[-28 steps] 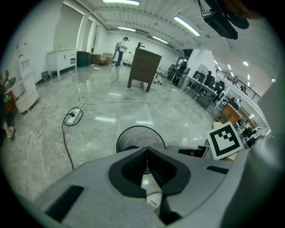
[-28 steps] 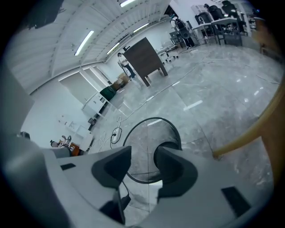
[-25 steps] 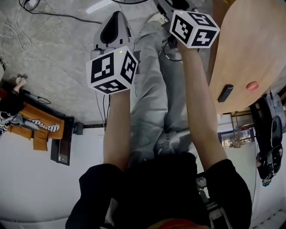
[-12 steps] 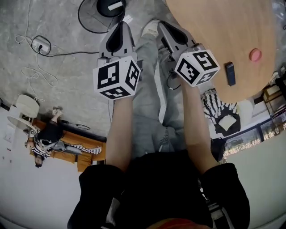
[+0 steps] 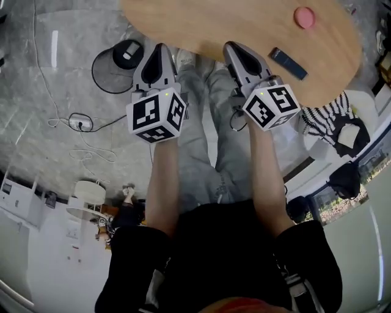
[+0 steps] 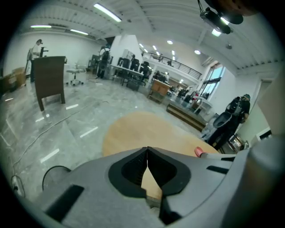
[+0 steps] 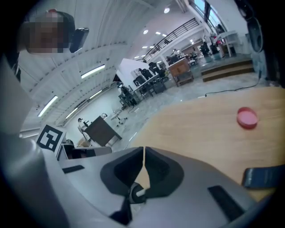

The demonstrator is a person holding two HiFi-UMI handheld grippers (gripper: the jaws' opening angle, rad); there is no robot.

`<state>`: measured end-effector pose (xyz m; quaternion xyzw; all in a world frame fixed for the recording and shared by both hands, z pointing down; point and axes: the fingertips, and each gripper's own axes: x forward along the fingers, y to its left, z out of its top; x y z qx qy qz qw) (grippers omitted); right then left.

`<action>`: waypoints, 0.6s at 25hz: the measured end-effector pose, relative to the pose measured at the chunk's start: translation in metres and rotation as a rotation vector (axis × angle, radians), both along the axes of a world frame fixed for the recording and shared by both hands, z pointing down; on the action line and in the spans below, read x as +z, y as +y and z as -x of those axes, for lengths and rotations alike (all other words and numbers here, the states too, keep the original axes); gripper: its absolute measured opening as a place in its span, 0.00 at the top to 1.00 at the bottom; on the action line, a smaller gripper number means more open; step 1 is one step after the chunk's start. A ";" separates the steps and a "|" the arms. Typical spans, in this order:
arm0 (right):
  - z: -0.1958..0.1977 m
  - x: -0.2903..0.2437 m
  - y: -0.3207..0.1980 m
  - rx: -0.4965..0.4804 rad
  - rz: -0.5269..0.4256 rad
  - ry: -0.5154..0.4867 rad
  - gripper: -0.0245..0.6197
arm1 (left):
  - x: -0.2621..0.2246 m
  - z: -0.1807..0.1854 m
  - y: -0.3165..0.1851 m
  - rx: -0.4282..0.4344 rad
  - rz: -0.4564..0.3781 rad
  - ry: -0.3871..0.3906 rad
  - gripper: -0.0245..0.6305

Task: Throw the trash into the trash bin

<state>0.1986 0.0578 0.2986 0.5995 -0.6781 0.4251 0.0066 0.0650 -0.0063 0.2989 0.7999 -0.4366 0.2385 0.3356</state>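
I read both the left gripper [image 5: 160, 49] and the right gripper [image 5: 231, 49] with fingers together, empty. A pink cap [image 5: 304, 16], likely the trash, lies ahead-right on the surface [image 5: 208, 24], nearer the right gripper.

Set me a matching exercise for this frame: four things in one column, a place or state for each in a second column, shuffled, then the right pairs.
Things
1. pink disc
2. dark flat bar
3. right gripper
4. black round base

Places or states
A. on the grey floor, beside the table's edge
B. on the wooden table, the nearer of two things to the right gripper
C. on the wooden table, farther from the grippers
D. jaws together

Pairs: 1-C, 2-B, 3-D, 4-A
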 end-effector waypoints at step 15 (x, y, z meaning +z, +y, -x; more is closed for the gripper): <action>-0.174 -0.002 0.081 0.281 0.038 0.227 0.93 | -0.009 -0.177 0.049 0.357 -0.015 0.020 0.95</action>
